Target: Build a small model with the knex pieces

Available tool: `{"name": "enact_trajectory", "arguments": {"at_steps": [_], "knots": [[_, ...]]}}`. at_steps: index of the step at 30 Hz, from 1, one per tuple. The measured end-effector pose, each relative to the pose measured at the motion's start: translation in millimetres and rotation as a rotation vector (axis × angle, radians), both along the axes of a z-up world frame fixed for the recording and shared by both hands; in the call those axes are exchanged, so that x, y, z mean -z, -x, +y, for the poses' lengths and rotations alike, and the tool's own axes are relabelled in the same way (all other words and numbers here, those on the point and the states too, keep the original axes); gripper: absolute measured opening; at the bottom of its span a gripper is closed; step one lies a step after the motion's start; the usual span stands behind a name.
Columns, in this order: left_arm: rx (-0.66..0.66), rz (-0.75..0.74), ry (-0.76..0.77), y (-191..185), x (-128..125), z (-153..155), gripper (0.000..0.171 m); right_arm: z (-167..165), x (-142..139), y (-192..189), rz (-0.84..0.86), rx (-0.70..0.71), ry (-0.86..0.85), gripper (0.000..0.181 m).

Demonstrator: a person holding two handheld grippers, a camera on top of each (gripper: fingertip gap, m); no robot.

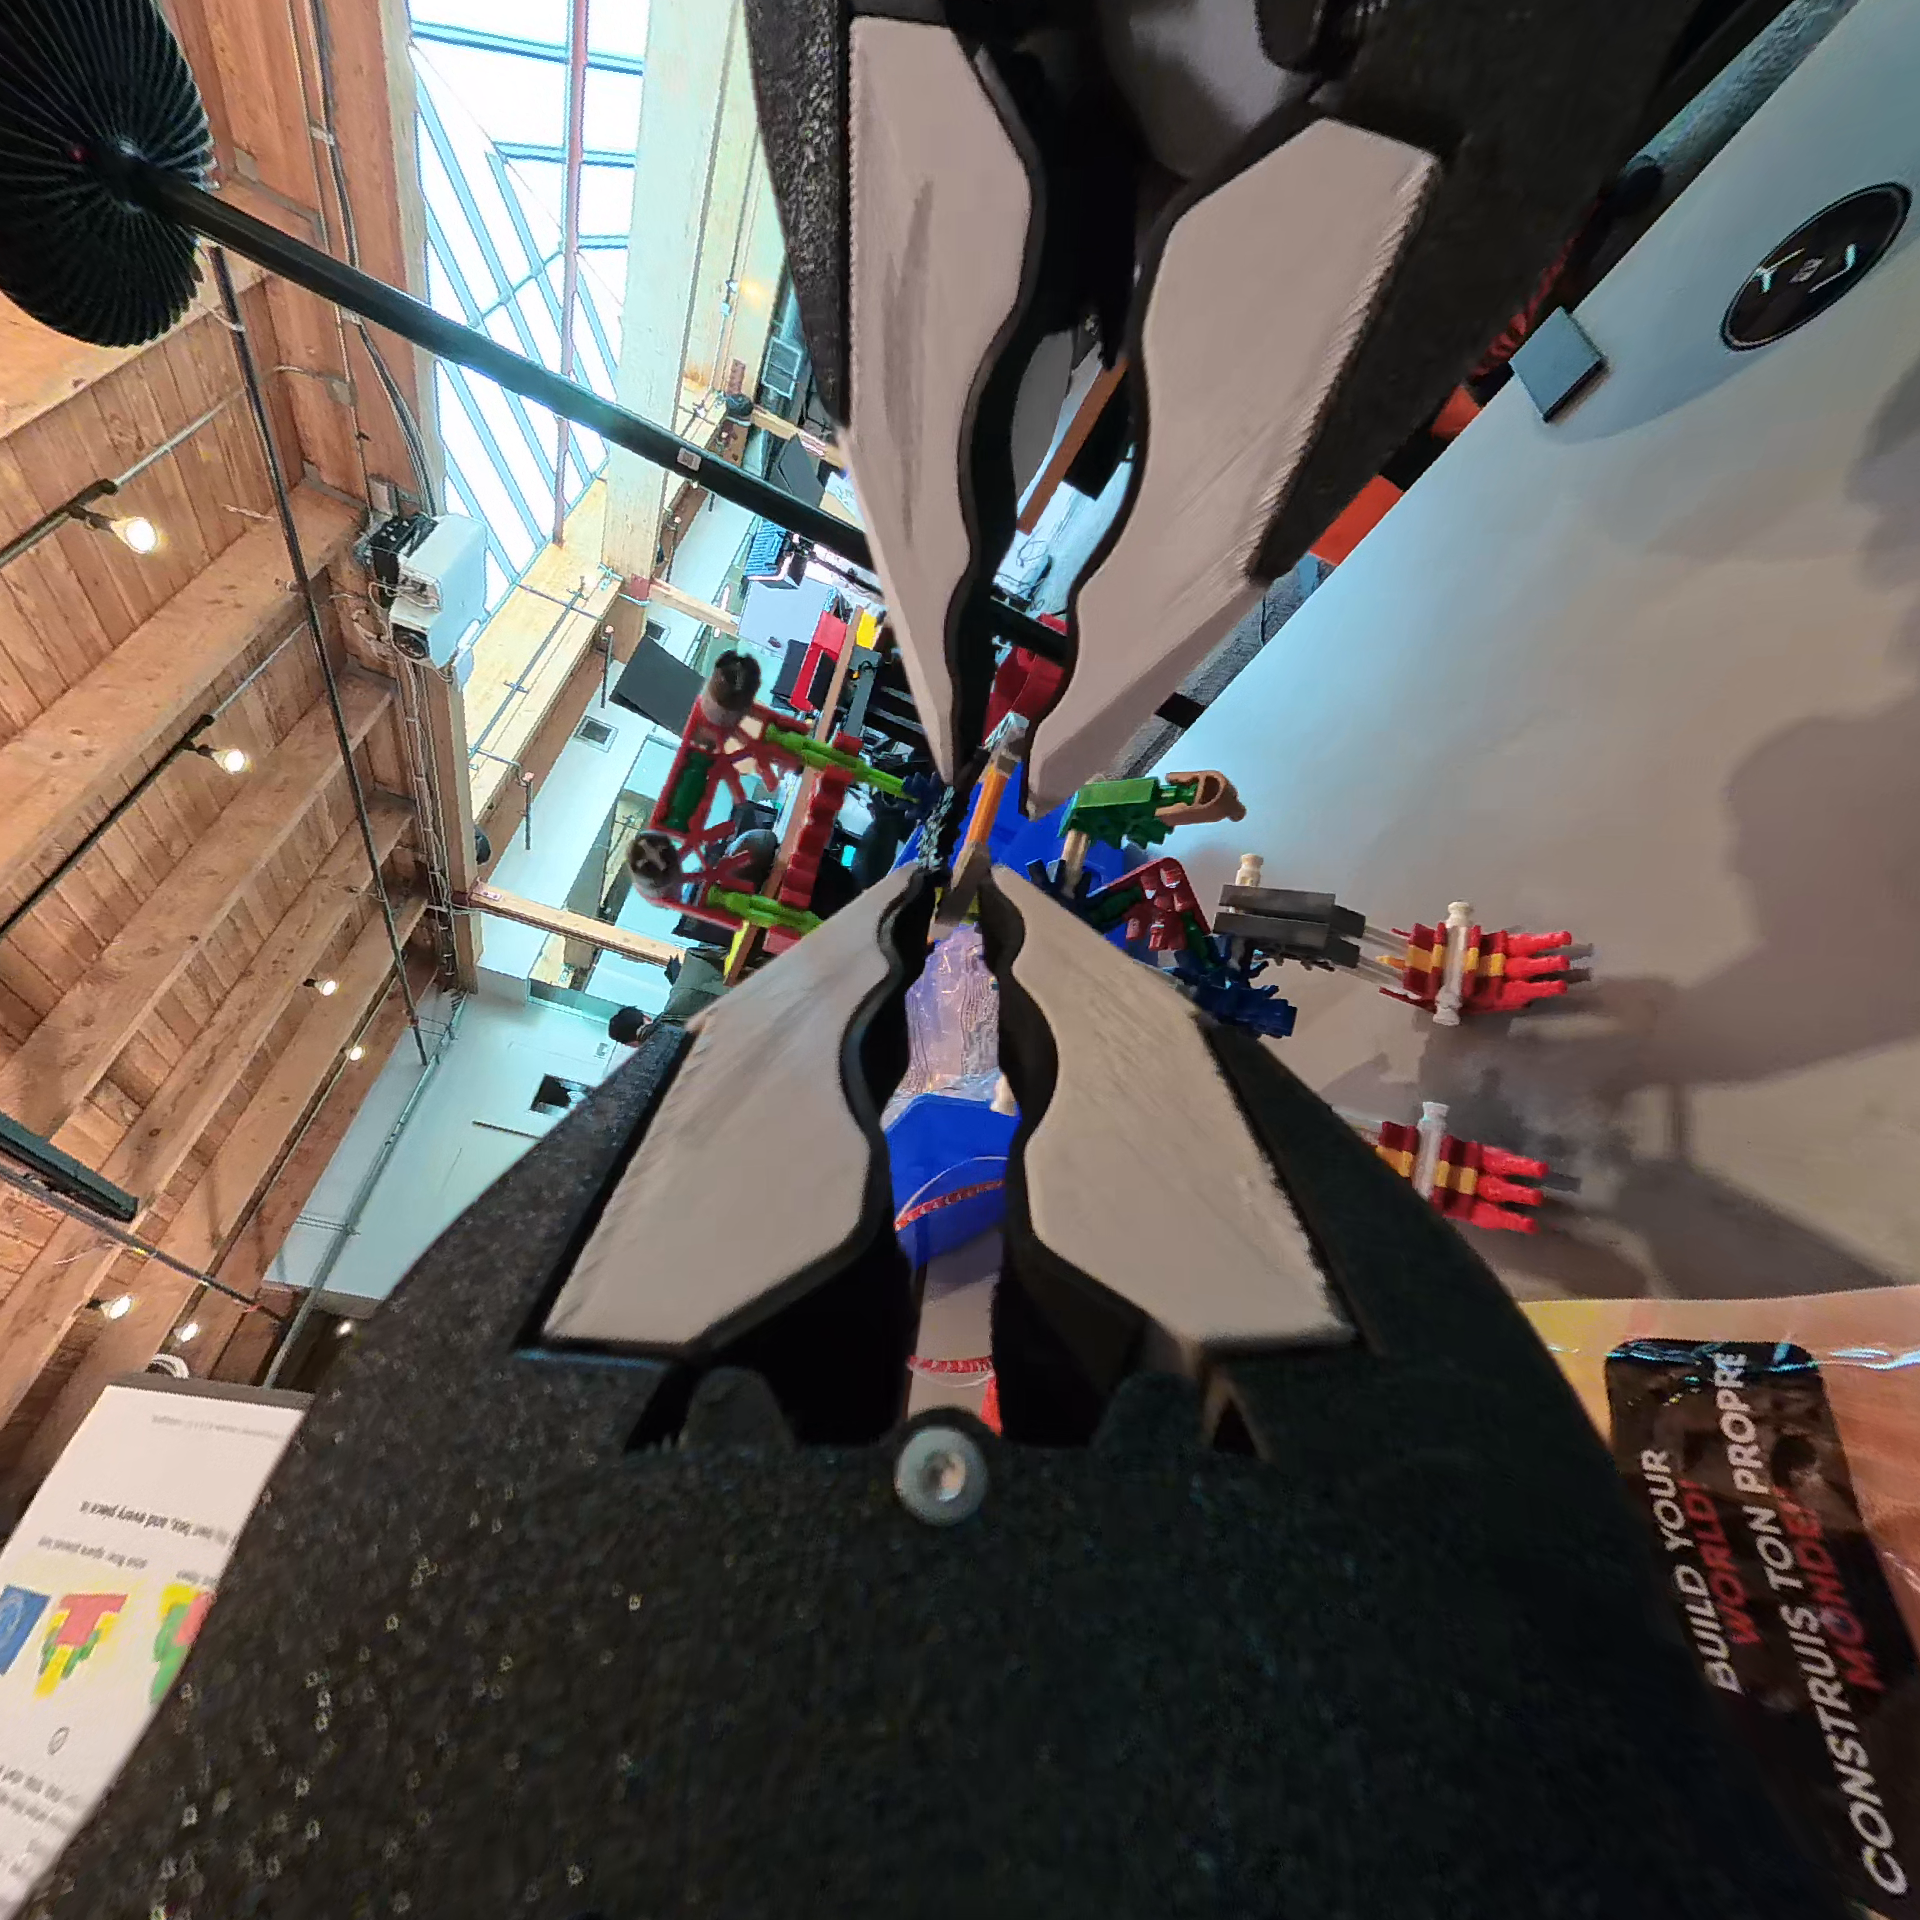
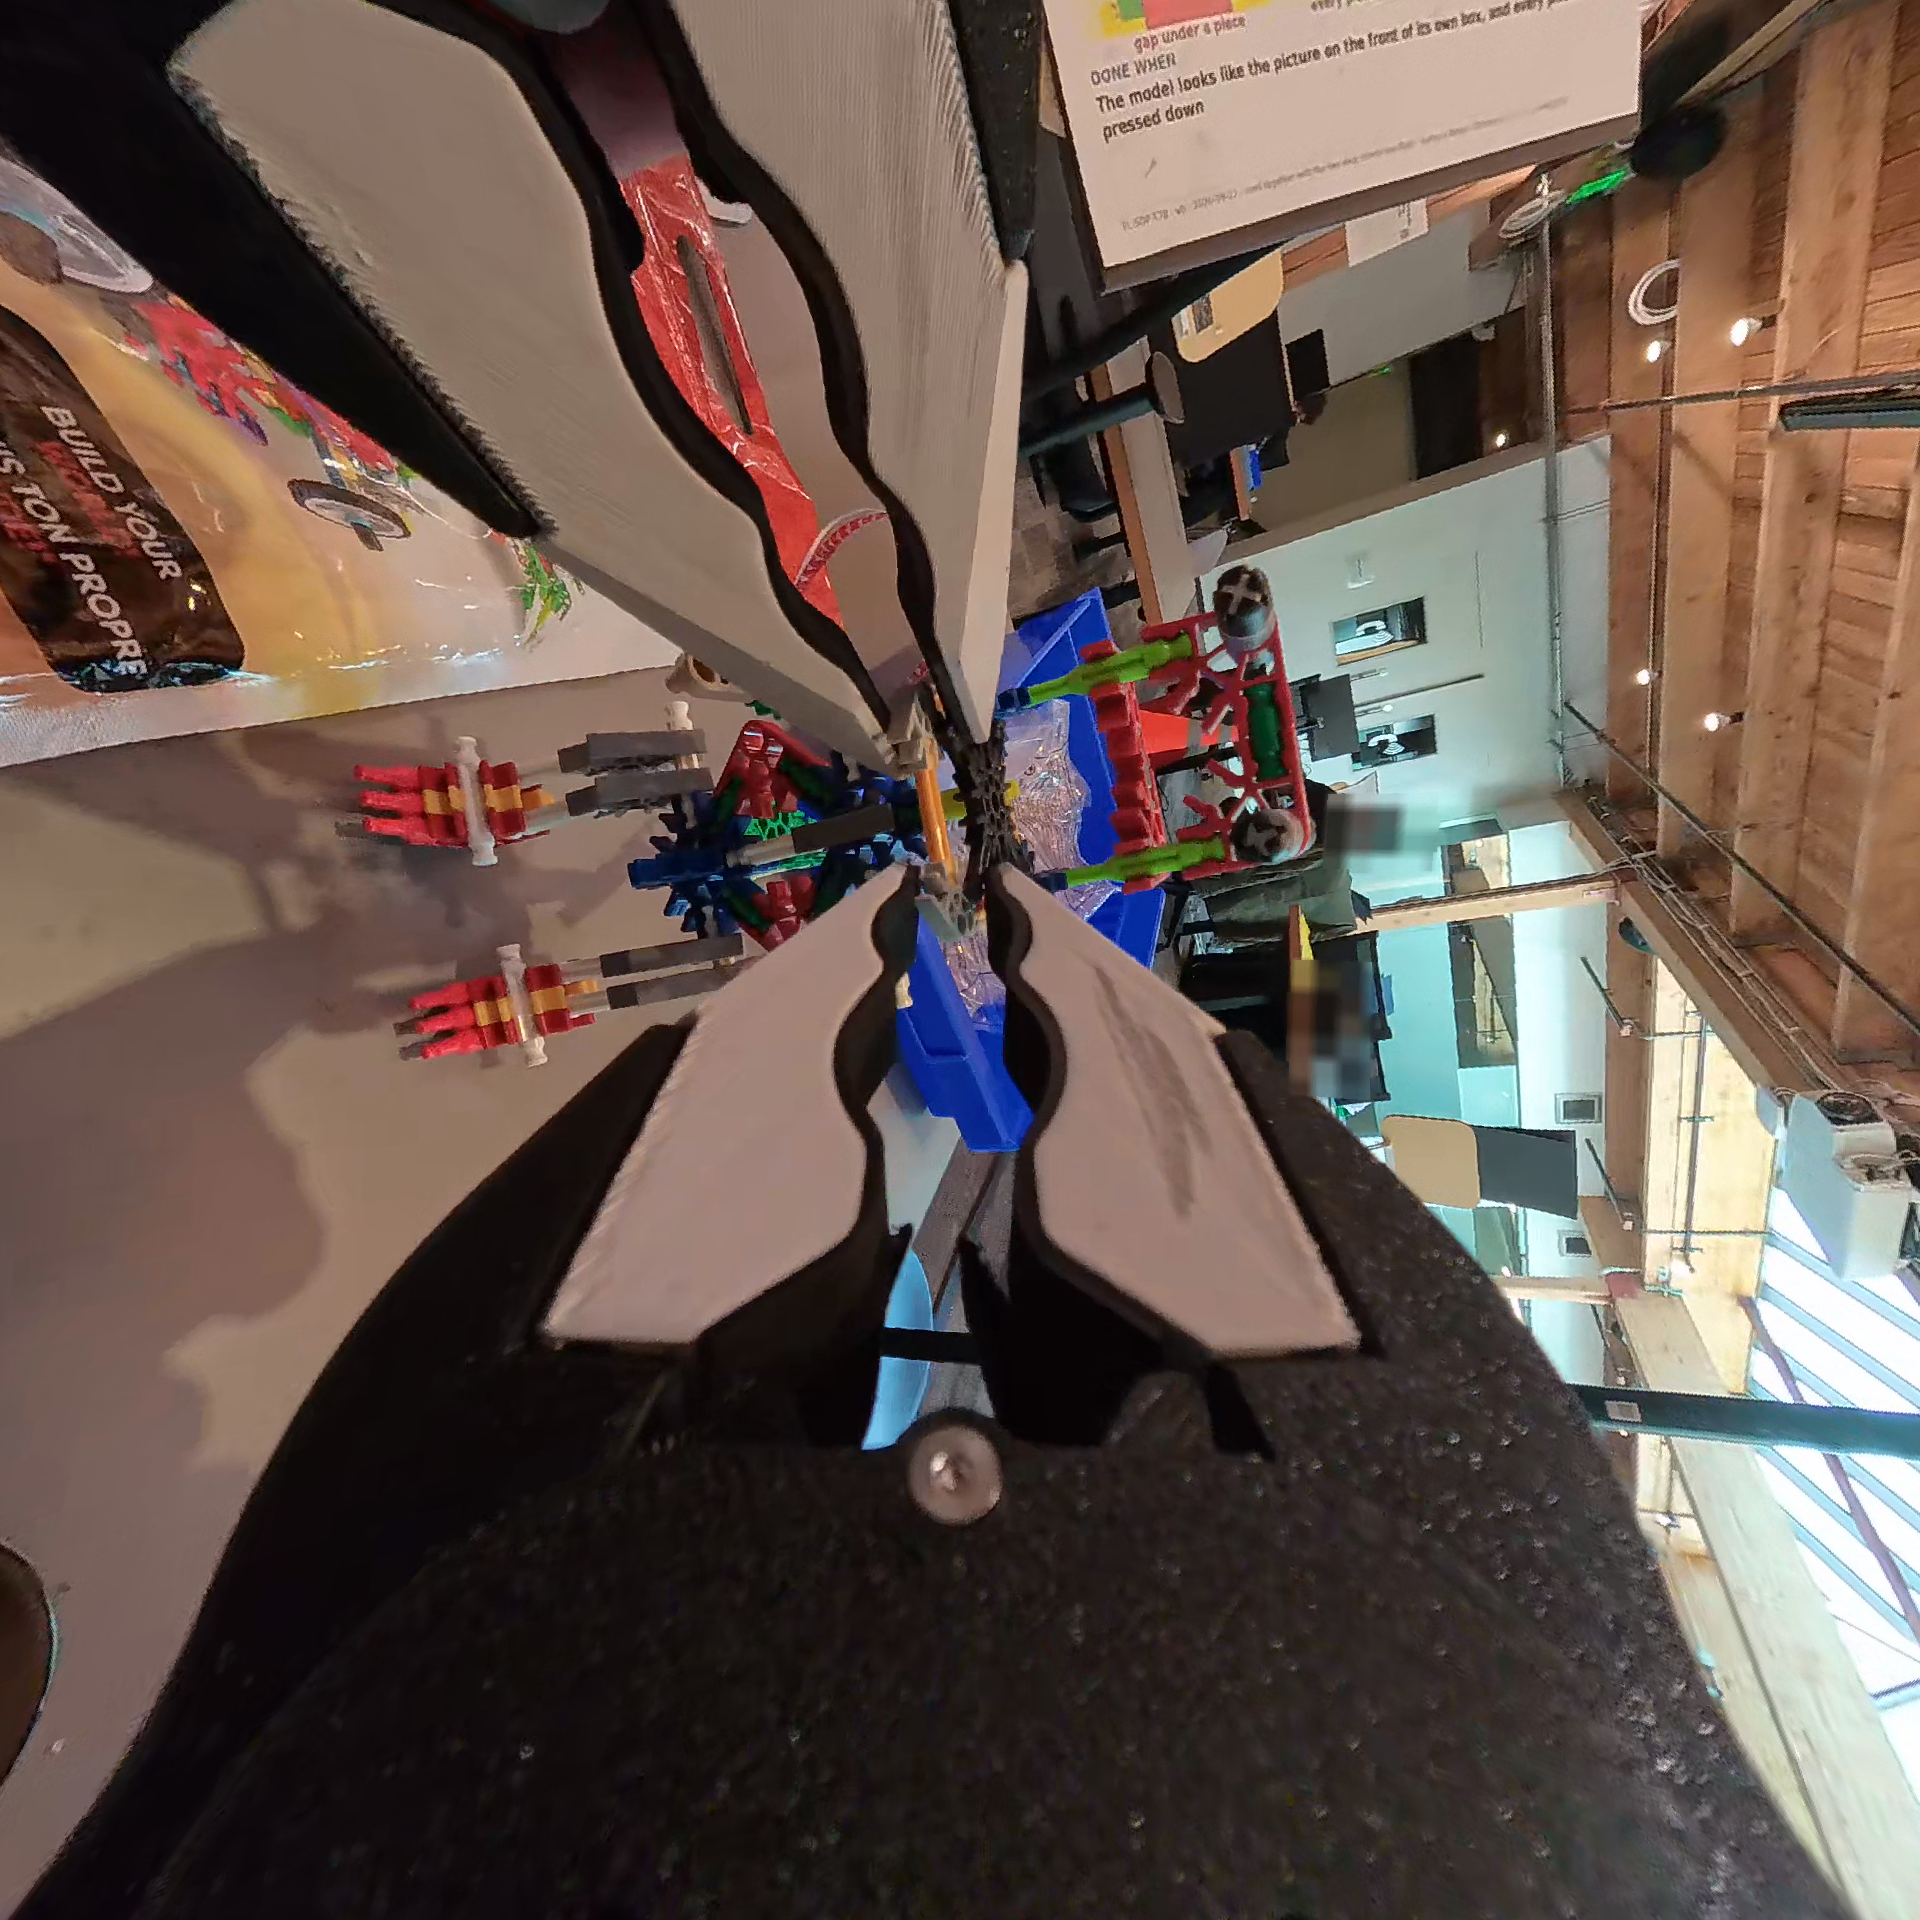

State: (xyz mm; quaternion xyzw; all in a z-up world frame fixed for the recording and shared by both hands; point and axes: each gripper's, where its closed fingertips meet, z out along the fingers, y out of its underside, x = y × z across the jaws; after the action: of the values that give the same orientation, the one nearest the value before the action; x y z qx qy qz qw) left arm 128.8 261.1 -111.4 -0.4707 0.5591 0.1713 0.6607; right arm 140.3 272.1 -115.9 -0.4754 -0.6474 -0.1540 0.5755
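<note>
Left gripper [image 1: 954, 902] and right gripper [image 2: 948, 896] both pinch the toy model [image 2: 940, 805]; only the right view shows blurred patches

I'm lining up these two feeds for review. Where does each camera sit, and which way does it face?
Left wrist view: on the left gripper, looking along its fingers, meeting the right gripper tip to tip at an orange rod.
Right wrist view: on the right gripper, facing the left gripper, tips at a black spoked connector.
Shared: blue bin, grey table, red clawed pieces.
</note>
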Motion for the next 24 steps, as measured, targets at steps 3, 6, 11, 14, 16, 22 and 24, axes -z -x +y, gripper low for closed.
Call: {"name": "enact_trajectory", "arguments": {"at_steps": [3, 6, 11, 14, 16, 22, 24], "knots": [[-0.004, -0.009, -0.003, 0.4, -1.0, 0.8, 0.007, 0.5, -2.8, -0.4, -0.006, 0.004, -0.019, 0.008], [-0.008, -0.009, -0.015, 0.1, -1.4, 1.5, 0.01, 0.9, -5.6, -0.7, -0.014, 0.013, -0.034, 0.007], [-0.021, 0.014, -0.066, 0.6, -3.6, 1.5, 0.011, 0.2, -8.1, -0.6, -0.017, 0.018, -0.052, 0.006], [-0.034, 0.033, -0.105, 0.5, -4.0, 2.0, 0.011, 0.4, -8.1, -1.0, -0.02, 0.023, -0.059, 0.006], [-0.04, 0.049, -0.139, 0.4, -5.4, 2.0, 0.01, 0.5, -8.0, -1.1, -0.02, 0.027, -0.062, 0.006], [-0.023, 0.064, -0.217, -5.3, -9.3, -5.1, 0.01, 1.8, -7.9, -1.5, -0.014, 0.041, -0.059, 0.006], [-0.025, 0.06, -0.233, -4.5, -10.4, -5.2, 0.009, 1.1, -7.7, -1.0, -0.012, 0.034, -0.056, 0.006]]}}
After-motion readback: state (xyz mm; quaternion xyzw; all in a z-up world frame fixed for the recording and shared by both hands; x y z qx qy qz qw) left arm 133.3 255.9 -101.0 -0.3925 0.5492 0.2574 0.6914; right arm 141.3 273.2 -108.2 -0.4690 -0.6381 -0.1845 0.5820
